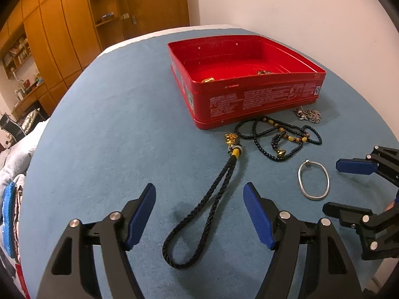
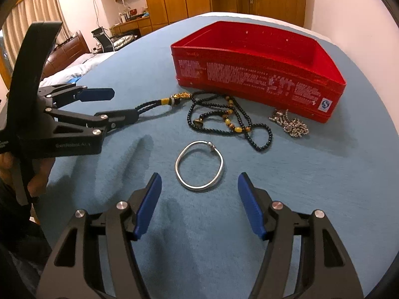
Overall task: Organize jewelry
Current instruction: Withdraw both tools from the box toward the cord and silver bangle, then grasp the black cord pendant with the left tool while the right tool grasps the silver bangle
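Blue cloth covers the round worktop (image 1: pixel 112 124) on which all items lie. A red rectangular metal tin (image 1: pixel 249 94), lid off and printed with white text on its near wall, stands on the far right part of the surface. Inside it, gold-coloured pieces (image 1: pixel 208 80) are visible on the red floor near the front wall; other contents cannot be made out clearly.

Just in front of the tin lies a black beaded necklace with amber and gold beads (image 1: pixel 279 134), loosely tangled. A black braided cord loop with a yellow band and gold charm (image 1: pixel 212 199) extends from the necklace toward the near edge. A small heap of silver chain (image 1: pixel 308 115) lies touching or just beside the tin's near right corner. A plain silver bangle (image 2: pixel 199 165) rests flat on the cloth, apart from the other pieces.

The left claw (image 1: pixel 199 214) hangs above the cloth with its blue-padded jaws spread wide; the braided cord loop lies beneath the gap, and the pads grip nothing. The right claw (image 2: pixel 199 204) likewise stands open and empty, the silver bangle lying just beyond and between its tips, untouched. In the right wrist view a hand (image 2: pixel 37 174) holds the left claw's handle.
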